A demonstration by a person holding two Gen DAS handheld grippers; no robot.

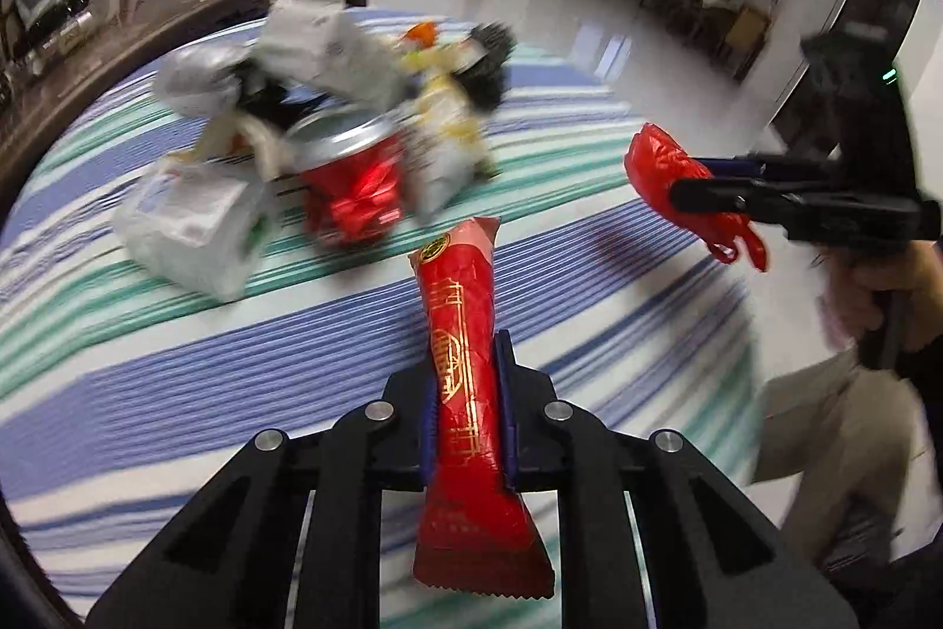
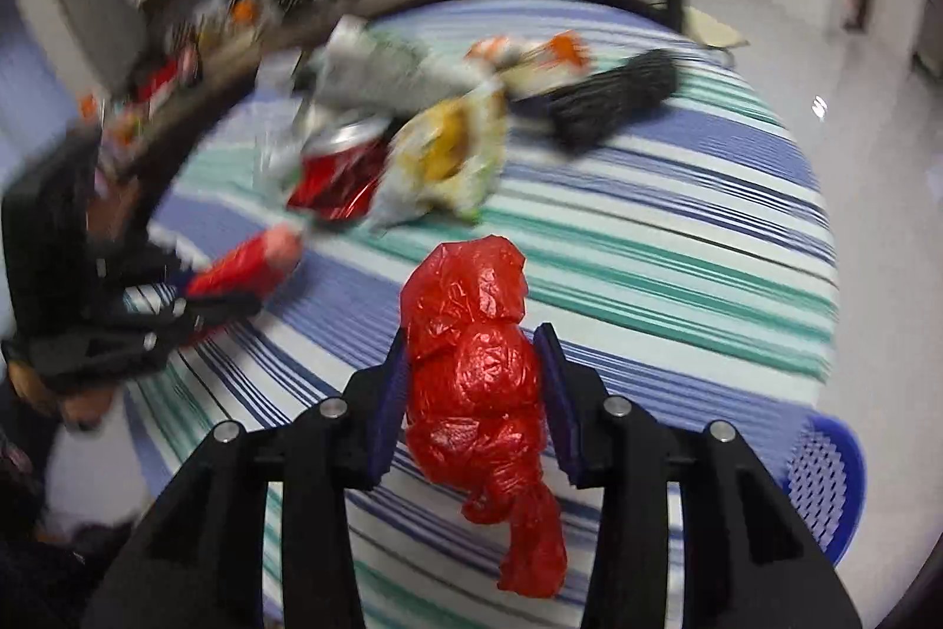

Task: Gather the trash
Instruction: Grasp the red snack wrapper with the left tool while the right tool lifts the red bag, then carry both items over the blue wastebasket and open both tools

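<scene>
My left gripper (image 1: 470, 355) is shut on a long red snack wrapper with gold print (image 1: 465, 369), held above the striped tablecloth (image 1: 177, 381). My right gripper (image 2: 474, 343) is shut on a crumpled red plastic bag (image 2: 477, 381) that hangs between its blue pads. In the left wrist view the right gripper (image 1: 678, 184) holds the red bag (image 1: 654, 163) at the right. In the right wrist view the left gripper (image 2: 230, 302) holds the red wrapper (image 2: 247, 263) at the left. A pile of trash lies farther on: a crushed red can (image 1: 353, 184), white bags (image 1: 188, 222), a yellow snack bag (image 2: 448, 151).
A black crumpled bag (image 2: 613, 98) and orange wrappers (image 2: 530, 51) lie at the far side of the table. A blue perforated basket (image 2: 825, 476) stands beside the table at the lower right. A dark wooden counter (image 1: 177, 4) with clutter runs behind. A hand (image 1: 884, 287) grips the right tool.
</scene>
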